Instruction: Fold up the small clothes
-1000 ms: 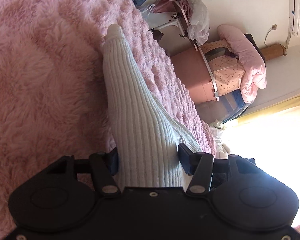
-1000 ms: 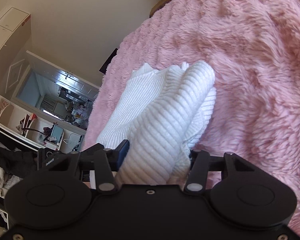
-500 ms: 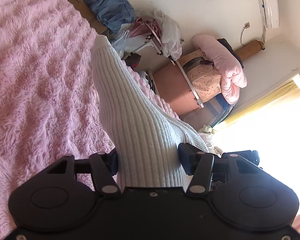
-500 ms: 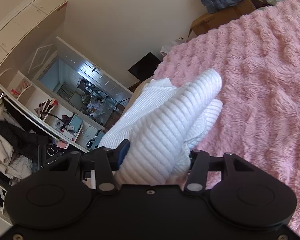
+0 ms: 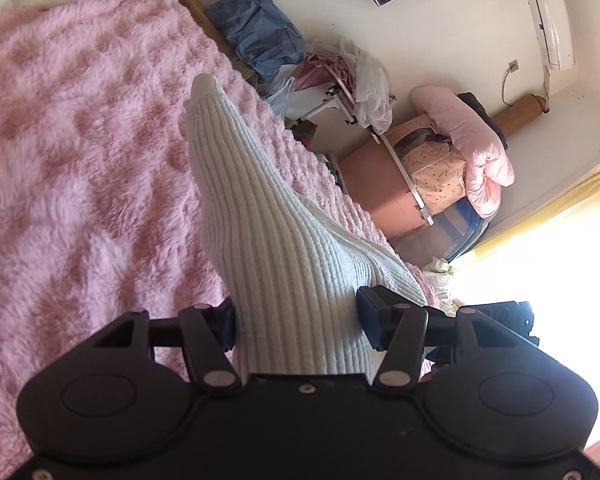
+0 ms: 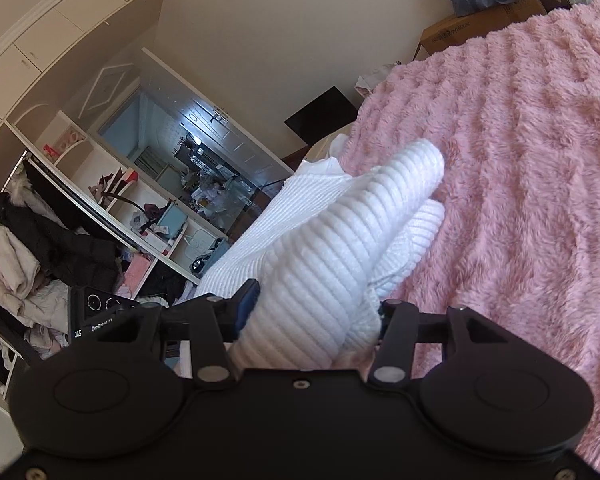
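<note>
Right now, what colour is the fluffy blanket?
Pink fluffy blanket, clearest in the left wrist view.

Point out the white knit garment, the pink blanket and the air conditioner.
white knit garment (image 5: 276, 248), left wrist view, ribbed middle.
pink blanket (image 6: 532, 168), right wrist view, bare fluffy surface.
air conditioner (image 5: 548, 12), left wrist view, front panel.

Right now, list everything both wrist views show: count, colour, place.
sweater: one, white ribbed knit, held up over the blanket by both tools
blanket: one, pink fluffy, spread beneath the sweater
bag: one, blue, on a box past the blanket's far edge
box: one, brown cardboard, against the wall
quilt: one, pink, piled by the wall
air conditioner: one, white, on the wall
wardrobe: one, white, open, full of clothes
left tool: black, shut on sweater
right tool: black, shut on sweater
</note>
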A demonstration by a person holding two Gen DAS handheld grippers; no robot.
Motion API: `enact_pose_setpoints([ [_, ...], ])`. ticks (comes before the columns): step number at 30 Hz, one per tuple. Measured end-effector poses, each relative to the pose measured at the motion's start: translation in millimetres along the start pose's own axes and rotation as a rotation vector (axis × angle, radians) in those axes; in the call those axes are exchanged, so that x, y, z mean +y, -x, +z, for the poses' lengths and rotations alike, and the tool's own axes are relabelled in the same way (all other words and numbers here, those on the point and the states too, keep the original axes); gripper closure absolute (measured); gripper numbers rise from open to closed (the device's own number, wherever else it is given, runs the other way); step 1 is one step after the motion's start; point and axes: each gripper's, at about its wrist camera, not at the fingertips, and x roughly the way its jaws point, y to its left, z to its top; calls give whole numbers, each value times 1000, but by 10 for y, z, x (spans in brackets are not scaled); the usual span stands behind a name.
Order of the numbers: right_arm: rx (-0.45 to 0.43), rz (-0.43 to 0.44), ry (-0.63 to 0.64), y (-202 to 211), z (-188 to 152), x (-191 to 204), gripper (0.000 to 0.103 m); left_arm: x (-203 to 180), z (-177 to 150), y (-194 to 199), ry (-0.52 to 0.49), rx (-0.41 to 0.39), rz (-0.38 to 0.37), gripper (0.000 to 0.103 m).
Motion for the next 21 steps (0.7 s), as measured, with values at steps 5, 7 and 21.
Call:
enact_pose_setpoints([
  [5,39,-34,-23,-181,-369,-208,53,440,-320,-39,53,25,37,46],
  [7,40,-68,-23,-260,-509,-265,53,578,-437,-95,58,38,63,46],
  [21,96,-104,-90,-456,-971,-793,53,1173,-808,-286,102,88,139,43],
])
